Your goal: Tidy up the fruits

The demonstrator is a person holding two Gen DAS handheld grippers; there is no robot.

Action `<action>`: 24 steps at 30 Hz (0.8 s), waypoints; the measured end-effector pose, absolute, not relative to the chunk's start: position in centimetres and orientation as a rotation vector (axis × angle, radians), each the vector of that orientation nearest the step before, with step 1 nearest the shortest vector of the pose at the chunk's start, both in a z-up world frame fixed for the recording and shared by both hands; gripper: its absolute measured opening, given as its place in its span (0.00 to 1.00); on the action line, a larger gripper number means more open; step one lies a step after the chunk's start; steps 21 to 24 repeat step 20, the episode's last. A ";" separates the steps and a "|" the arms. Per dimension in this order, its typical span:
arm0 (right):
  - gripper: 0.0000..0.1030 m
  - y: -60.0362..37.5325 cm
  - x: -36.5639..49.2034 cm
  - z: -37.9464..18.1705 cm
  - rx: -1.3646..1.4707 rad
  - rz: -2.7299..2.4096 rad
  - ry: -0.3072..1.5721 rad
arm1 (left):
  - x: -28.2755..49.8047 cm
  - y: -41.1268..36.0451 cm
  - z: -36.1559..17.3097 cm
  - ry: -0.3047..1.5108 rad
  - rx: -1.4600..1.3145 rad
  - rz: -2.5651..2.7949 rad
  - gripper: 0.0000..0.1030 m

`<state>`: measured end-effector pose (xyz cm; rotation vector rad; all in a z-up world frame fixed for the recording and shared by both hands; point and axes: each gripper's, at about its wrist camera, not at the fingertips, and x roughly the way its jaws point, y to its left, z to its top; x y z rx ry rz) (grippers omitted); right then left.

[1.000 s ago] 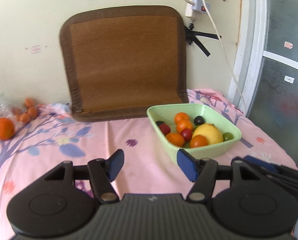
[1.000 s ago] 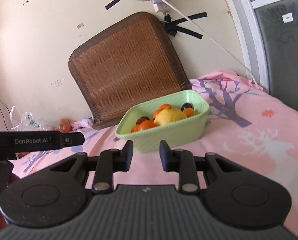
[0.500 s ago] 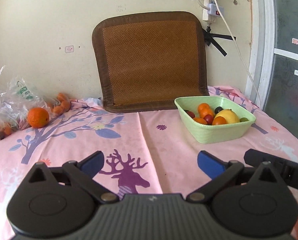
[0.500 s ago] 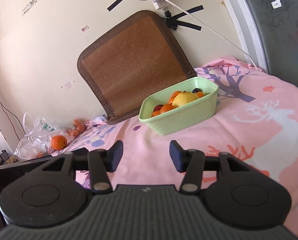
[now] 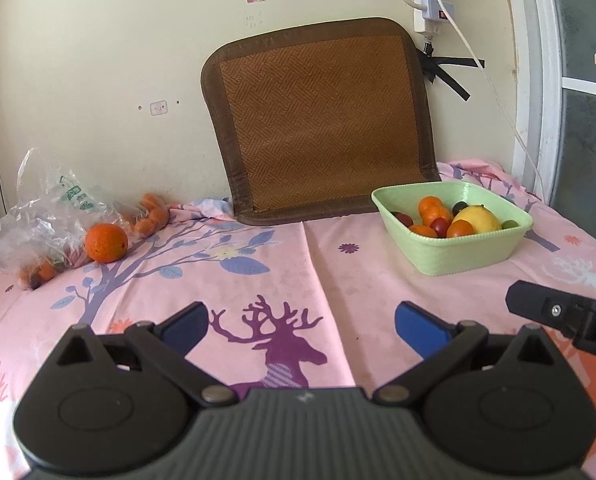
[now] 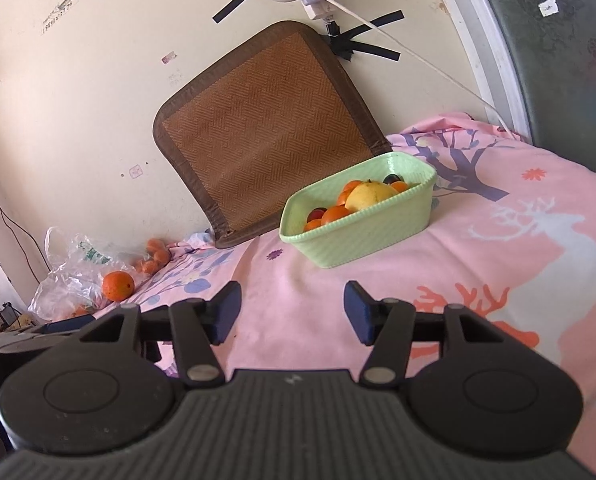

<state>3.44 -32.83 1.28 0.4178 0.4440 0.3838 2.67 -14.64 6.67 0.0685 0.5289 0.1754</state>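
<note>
Fruit basket (image 5: 454,254) near bed's back right corner, well ahead of left hand-held gripper (image 5: 302,326) and right hand-held gripper (image 6: 292,312); both released, right's jaws just widened, nothing between.

Small fruits (image 5: 38,274) are lying half hidden inside a crumpled plastic bag (image 5: 38,216), their kind unclear; lower fruits in the green basket (image 6: 362,236) are sitting concealed behind its wall.

Ribbed pale-green plastic basket (image 5: 464,254); printed pink cotton-like cloth (image 5: 290,264); woven brown mat (image 5: 318,120); crinkled clear plastic bag (image 5: 46,216)
</note>
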 end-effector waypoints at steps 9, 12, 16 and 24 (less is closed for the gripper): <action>0.58 -33.0 3.7 0.9 0.426 0.375 0.455 | 3.1 -14.9 6.1 0.574 0.057 0.146 1.00; 0.58 -33.1 3.8 0.8 0.429 0.372 0.462 | 3.4 -14.8 5.8 0.604 0.032 0.135 1.00; 0.58 -33.0 3.9 0.6 0.431 0.367 0.469 | 3.7 -14.5 5.2 0.628 0.010 0.119 1.00; 0.58 -33.0 3.9 0.4 0.430 0.365 0.473 | 3.6 -14.7 5.1 0.631 0.014 0.107 1.00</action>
